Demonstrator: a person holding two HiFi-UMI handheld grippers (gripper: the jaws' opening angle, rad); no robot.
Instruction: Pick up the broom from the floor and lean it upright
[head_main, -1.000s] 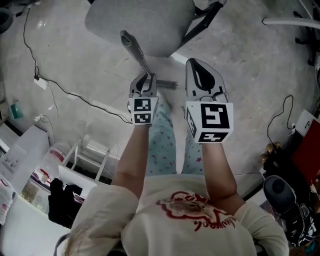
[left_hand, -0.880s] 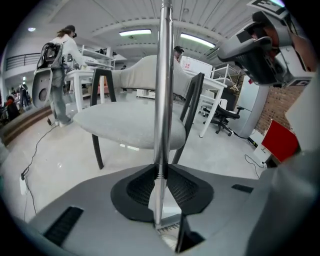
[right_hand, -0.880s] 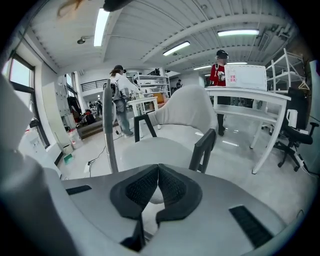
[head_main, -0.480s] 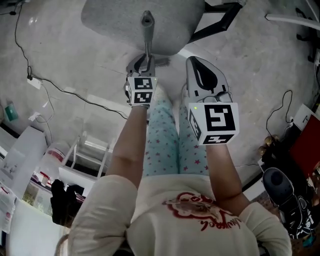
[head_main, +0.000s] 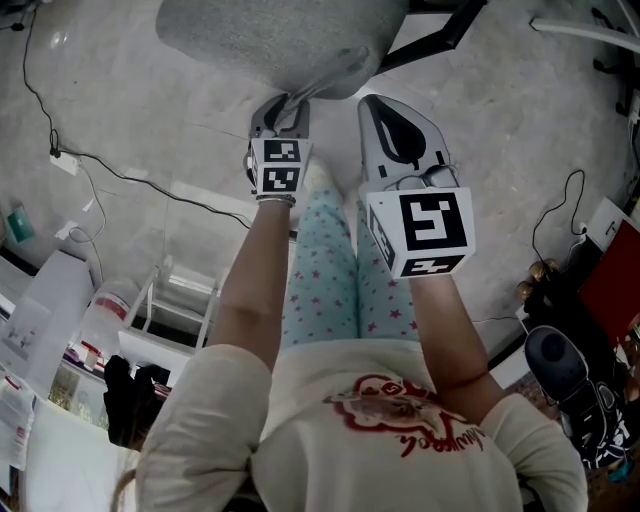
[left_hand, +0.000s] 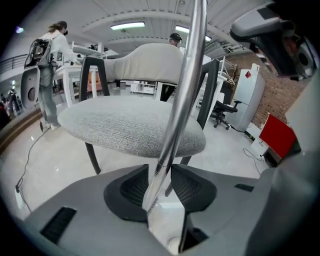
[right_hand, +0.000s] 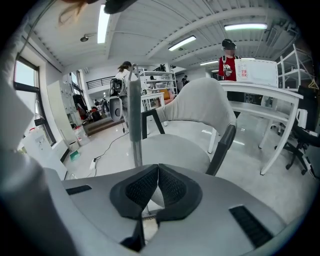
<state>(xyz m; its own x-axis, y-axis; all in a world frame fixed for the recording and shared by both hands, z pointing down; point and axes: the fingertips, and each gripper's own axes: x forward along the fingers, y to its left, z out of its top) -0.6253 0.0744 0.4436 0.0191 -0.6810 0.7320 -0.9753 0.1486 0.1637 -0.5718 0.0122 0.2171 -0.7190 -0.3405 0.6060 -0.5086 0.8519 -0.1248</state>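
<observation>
The broom's metal handle (left_hand: 182, 85) stands nearly upright in the left gripper view, resting against the front edge of the grey chair seat (left_hand: 125, 125). Its head is out of sight. My left gripper (left_hand: 160, 175) has the handle between its jaws, which are opening, with a gap beside the pole. In the head view the left gripper (head_main: 283, 108) is at the seat's (head_main: 270, 40) near edge, the handle (head_main: 296, 103) just ahead of it. My right gripper (head_main: 368, 102) hovers to the right, shut and empty. In the right gripper view (right_hand: 157, 172) the handle (right_hand: 134, 125) stands to the left.
A black cable (head_main: 130, 180) runs over the concrete floor at the left, past a white wire rack (head_main: 180, 300). Bags and a dark helmet-like thing (head_main: 560, 370) lie at the right. White desks (right_hand: 260, 90) and people stand beyond the chair.
The left gripper has moved up the picture to the chair's edge. The handle swung from a leftward tilt to nearly upright against the seat. The right gripper followed slightly.
</observation>
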